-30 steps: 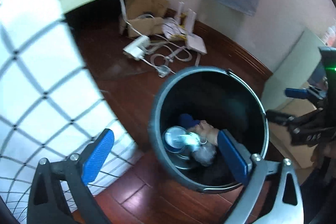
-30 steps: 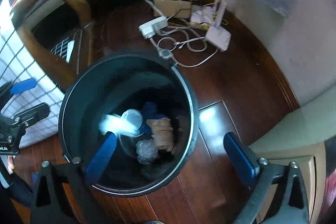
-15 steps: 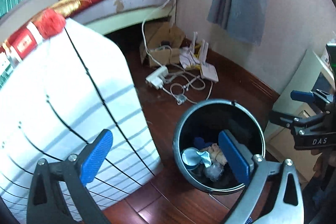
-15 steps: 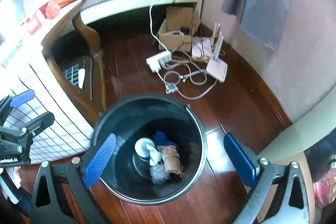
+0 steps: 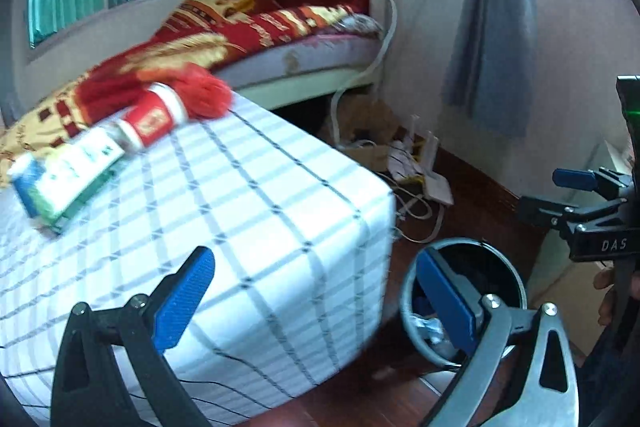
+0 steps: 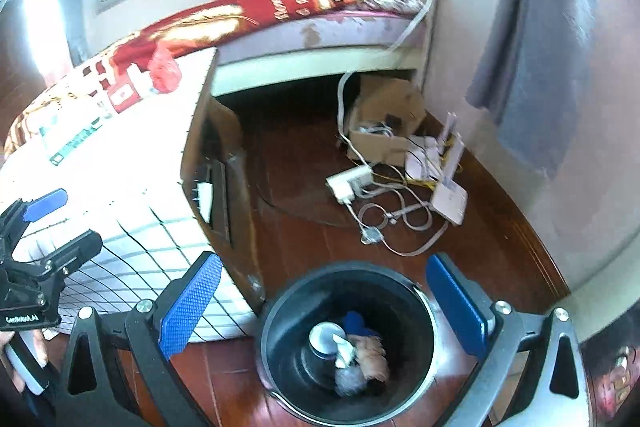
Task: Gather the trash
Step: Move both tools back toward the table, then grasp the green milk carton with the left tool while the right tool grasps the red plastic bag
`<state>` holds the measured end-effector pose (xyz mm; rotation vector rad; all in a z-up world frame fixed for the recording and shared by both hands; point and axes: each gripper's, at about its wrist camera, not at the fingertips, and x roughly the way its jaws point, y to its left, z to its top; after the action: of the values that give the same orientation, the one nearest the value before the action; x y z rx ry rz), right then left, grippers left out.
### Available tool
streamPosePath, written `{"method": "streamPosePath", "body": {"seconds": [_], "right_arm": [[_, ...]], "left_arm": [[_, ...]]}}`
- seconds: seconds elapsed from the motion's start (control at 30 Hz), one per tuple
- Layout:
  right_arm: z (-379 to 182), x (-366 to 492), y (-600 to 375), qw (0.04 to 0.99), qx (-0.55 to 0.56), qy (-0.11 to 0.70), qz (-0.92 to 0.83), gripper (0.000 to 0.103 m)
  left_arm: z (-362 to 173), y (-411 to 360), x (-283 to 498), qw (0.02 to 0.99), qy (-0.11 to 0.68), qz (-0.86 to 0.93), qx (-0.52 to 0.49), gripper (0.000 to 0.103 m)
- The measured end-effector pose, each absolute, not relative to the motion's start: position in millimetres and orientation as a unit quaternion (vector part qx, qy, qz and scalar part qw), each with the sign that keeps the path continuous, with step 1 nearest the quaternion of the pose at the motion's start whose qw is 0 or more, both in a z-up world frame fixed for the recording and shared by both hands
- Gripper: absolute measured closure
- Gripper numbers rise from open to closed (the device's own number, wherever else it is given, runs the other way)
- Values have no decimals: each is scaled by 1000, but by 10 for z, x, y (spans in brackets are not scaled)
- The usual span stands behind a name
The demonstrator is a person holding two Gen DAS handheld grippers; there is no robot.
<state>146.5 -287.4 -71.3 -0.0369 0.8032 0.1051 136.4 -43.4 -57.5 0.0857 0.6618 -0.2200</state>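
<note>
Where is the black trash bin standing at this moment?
In the right wrist view, the black trash bin stands on the wooden floor at bottom centre, beside the checked-cloth table.

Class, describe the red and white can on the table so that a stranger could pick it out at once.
Find the table under the white checked cloth. At its far edge the red and white can lies on its side, between a red tassel and a green and white carton; it alone is cylindrical.
</note>
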Motion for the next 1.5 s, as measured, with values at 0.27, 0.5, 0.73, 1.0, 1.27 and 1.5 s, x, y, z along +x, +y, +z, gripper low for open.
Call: {"method": "streamPosePath", "body": {"seconds": [0.27, 0.5, 0.73, 1.0, 1.27, 1.5], "right_arm": [[-568, 1671, -2228, 917, -26, 386, 97, 0], [-533, 1828, -1537, 911, -49, 385, 144, 0], [-538, 2013, -1043, 907, -67, 381, 164, 0], [-541, 2424, -690, 910, -64, 379, 155, 0], [-593, 2674, -432, 909, -77, 377, 162, 0], [-649, 2730, -502, 909, -81, 379, 154, 0]], "left_arm": [[-445, 384, 1379, 950, 312, -32, 4, 2], [-444, 1149, 1387, 948, 312, 33, -53, 2], [-588, 1848, 1579, 935, 320, 64, -136, 8], [-707, 2028, 1822, 932, 328, 49, -144, 11], [-833, 2184, 2214, 915, 359, -4, -185, 24], [-623, 2056, 2210, 928, 309, -68, -196, 51]]}}
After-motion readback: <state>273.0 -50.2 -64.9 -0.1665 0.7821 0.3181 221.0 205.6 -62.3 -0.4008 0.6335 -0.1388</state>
